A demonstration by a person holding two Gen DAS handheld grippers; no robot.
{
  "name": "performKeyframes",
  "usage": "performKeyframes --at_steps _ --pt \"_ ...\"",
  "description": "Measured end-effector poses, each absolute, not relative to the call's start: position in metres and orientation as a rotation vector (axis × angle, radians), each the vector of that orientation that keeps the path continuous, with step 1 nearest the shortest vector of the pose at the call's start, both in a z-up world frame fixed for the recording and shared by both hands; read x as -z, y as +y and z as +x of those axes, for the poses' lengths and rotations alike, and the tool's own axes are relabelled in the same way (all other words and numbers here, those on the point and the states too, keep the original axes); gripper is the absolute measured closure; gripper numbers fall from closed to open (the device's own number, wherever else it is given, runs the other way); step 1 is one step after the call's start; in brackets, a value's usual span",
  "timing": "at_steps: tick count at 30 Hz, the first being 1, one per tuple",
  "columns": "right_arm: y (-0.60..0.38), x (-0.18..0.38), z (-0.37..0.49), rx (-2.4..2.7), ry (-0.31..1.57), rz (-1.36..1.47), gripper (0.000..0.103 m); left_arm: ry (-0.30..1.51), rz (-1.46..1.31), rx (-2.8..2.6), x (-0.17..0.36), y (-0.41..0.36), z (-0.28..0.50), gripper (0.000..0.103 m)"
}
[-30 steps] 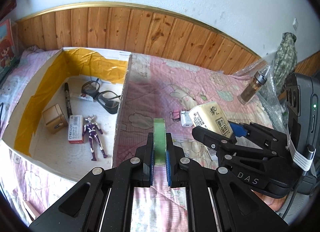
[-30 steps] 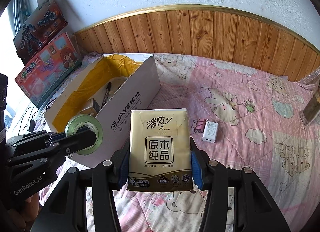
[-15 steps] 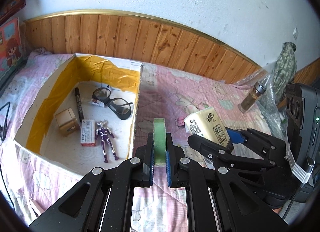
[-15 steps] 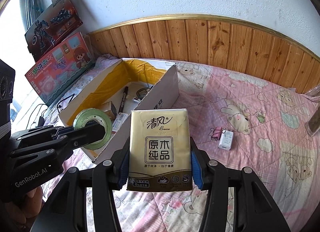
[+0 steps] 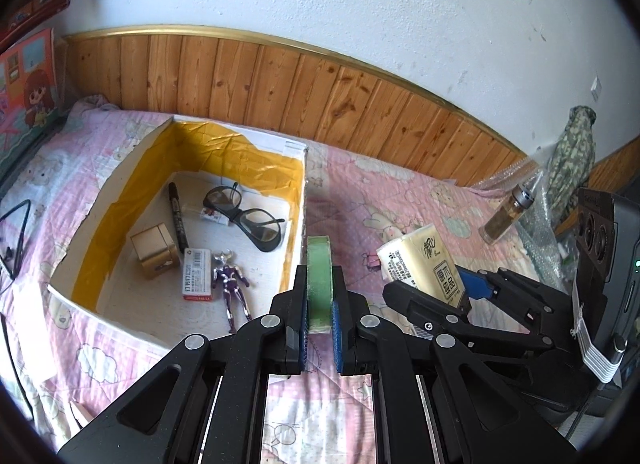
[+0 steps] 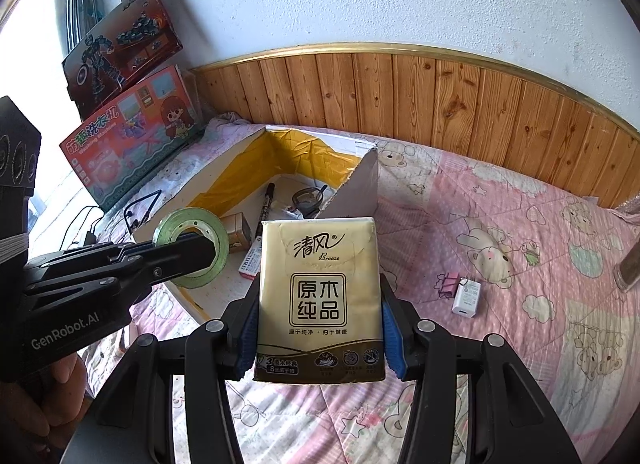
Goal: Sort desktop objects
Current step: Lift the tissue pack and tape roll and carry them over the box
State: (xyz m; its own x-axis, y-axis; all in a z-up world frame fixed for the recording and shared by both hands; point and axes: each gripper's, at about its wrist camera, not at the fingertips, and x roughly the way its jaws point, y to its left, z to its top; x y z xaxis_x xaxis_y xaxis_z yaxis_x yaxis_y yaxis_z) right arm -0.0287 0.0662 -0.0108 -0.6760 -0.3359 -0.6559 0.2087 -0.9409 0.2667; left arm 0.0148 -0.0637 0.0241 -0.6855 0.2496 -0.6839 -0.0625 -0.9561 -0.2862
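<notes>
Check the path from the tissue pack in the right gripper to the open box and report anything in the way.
The left gripper, shut on the green tape roll, hangs between the tissue pack and the cardboard box, over the box's near corner. Beyond that only the box's right wall must be cleared. Nothing else visible blocks the way.

Open from above: cardboard box (image 5: 298, 219), though its floor crowded with glasses (image 5: 248, 209), marker (image 5: 177, 213) and toy figure (image 5: 232, 288). Clear pink bedspread (image 6: 500, 199) right of box wall, except charger (image 6: 466, 298) and clip (image 6: 448, 284).
</notes>
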Motion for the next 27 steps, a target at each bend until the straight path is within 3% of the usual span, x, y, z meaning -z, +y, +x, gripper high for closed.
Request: performKeyframes --at_steps 27 --pt "0.018 -0.009 -0.04 2.595 -0.113 1.034 0.051 -0.516 -1.098 -2.757 -0.041 -0.137 0.004 0.094"
